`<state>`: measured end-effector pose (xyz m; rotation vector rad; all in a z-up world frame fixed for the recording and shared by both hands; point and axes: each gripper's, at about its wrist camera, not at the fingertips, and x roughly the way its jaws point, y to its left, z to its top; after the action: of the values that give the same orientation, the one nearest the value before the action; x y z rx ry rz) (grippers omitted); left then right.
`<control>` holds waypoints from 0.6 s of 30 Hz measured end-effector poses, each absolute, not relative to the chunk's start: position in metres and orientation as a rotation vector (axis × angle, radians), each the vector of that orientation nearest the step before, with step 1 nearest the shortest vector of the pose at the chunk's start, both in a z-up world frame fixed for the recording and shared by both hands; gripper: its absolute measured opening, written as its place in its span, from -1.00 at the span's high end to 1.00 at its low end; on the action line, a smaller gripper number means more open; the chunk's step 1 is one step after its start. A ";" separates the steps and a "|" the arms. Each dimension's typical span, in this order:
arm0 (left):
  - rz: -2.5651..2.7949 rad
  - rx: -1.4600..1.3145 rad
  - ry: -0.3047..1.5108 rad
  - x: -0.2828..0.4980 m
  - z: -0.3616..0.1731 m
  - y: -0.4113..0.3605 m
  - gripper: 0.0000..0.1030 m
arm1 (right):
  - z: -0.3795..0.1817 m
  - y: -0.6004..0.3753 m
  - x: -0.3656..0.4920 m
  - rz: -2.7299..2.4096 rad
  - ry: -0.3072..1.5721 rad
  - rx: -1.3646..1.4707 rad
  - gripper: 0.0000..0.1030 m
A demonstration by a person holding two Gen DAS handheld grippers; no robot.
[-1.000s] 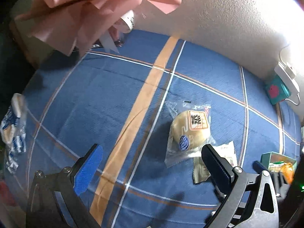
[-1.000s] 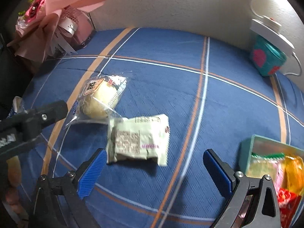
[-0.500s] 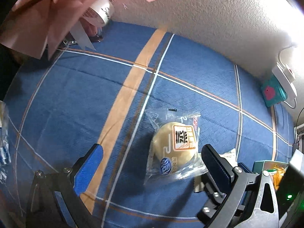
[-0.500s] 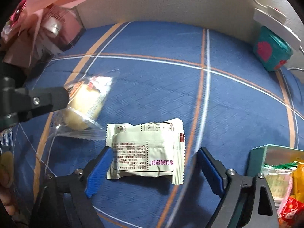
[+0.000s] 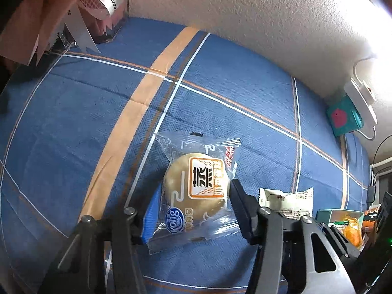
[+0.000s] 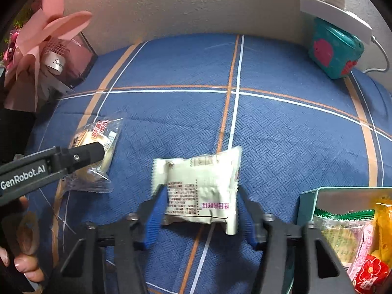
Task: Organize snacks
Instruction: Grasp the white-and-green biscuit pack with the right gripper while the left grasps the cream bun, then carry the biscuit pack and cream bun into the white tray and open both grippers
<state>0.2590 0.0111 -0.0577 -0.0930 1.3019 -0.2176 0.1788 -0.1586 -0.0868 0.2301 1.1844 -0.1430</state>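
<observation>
On the blue plaid cloth lies a round pastry in a clear wrapper. My left gripper points down over it, jaws closing, both pads pressed on its sides. In the right wrist view the same pastry shows at the left, with one left finger across it. A white snack packet sits crumpled between the pads of my right gripper, whose jaws are closing on it. That packet also peeks out to the right of the left gripper.
A teal box holding several wrapped snacks stands at the right. A pink bouquet fills the back left, a teal heart container with a white cabled device sits by the wall. A person's fingers show bottom left.
Both grippers came down over their snacks, and their jaws went from wide open to pressing on the pastry and the white packet. The packet has crumpled.
</observation>
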 end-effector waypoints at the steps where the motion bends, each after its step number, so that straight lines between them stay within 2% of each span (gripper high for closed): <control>1: -0.216 -0.093 1.300 0.257 -0.057 0.011 -0.04 | -0.086 -0.159 0.178 -0.143 1.186 0.233 0.03; 18: -0.118 -0.147 1.242 0.185 -0.013 0.014 -0.01 | -0.042 -0.149 0.124 -0.110 1.146 0.256 0.04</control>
<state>0.1846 0.0141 -0.0127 -0.1466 1.2418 -0.1176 0.1238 -0.1487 -0.0417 0.2560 1.1463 -0.1100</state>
